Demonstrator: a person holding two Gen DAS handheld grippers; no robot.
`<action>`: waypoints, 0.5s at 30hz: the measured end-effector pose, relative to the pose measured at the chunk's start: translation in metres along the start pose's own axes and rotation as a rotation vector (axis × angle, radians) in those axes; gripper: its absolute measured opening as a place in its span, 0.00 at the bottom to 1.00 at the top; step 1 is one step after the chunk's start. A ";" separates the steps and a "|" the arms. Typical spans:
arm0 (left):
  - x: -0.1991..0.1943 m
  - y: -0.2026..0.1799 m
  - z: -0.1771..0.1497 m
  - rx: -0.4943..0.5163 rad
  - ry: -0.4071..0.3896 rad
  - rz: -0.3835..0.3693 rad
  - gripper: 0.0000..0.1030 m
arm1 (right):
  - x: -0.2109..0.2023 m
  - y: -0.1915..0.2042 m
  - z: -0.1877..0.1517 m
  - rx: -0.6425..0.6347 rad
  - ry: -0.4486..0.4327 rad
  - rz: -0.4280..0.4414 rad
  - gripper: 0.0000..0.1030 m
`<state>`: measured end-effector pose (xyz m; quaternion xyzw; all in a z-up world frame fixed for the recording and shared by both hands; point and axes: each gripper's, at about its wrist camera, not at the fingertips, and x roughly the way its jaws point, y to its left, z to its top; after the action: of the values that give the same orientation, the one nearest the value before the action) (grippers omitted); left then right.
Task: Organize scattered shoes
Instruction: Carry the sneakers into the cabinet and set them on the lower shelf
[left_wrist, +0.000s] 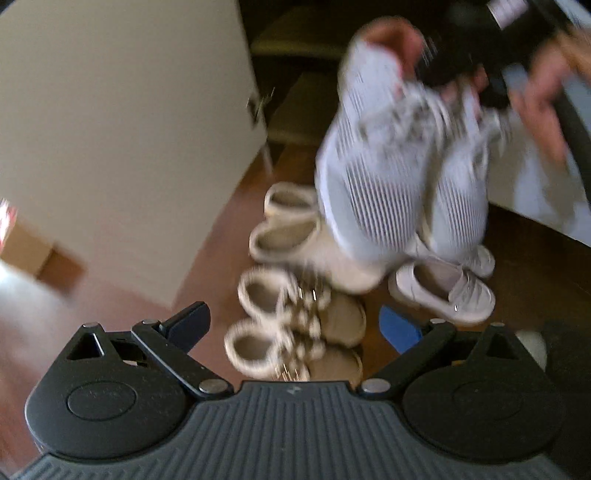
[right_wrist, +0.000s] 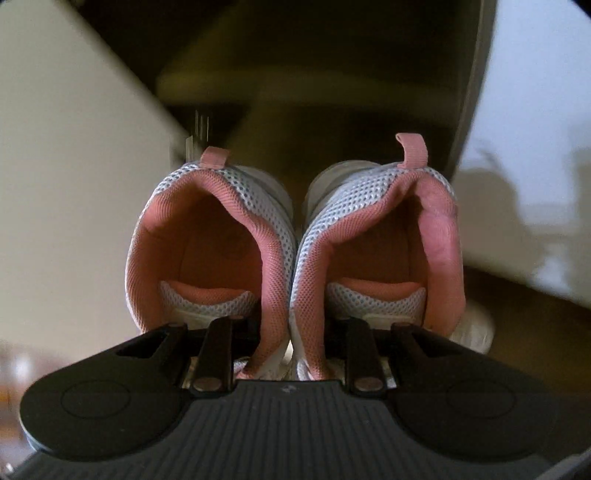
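My right gripper (right_wrist: 291, 332) is shut on the touching inner collars of a pair of white mesh sneakers with pink lining (right_wrist: 288, 258), held in the air with heels away from me. The same pair (left_wrist: 388, 177) hangs blurred in the left wrist view, toes down, with the right gripper (left_wrist: 461, 74) and a hand above it. My left gripper (left_wrist: 306, 325) is open and empty above the floor. Below it stand a pair of beige fluffy slippers with buckles (left_wrist: 291, 328), a pair of beige ankle boots (left_wrist: 295, 236) and white loafers (left_wrist: 447, 291).
A cream cabinet side (left_wrist: 122, 129) stands on the left, with dark low shelves (left_wrist: 306, 107) behind the shoes. The floor is brown wood (left_wrist: 535, 280). A blue object (left_wrist: 400, 328) lies by my right finger. A white wall (right_wrist: 535, 147) is on the right.
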<state>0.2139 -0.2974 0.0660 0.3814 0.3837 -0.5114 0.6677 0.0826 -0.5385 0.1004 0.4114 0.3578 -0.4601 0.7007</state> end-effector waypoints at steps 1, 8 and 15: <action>0.000 -0.001 0.006 0.019 -0.019 -0.003 0.96 | -0.006 0.005 0.011 -0.001 -0.030 -0.011 0.20; 0.044 -0.020 0.064 0.181 -0.224 -0.077 0.96 | 0.014 0.033 0.104 -0.036 -0.229 -0.138 0.20; 0.142 -0.043 0.106 0.206 -0.367 -0.144 0.96 | 0.059 0.042 0.116 -0.144 -0.379 -0.258 0.21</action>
<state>0.2111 -0.4566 -0.0231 0.3198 0.2276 -0.6553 0.6453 0.1548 -0.6545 0.1058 0.2176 0.3015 -0.5880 0.7183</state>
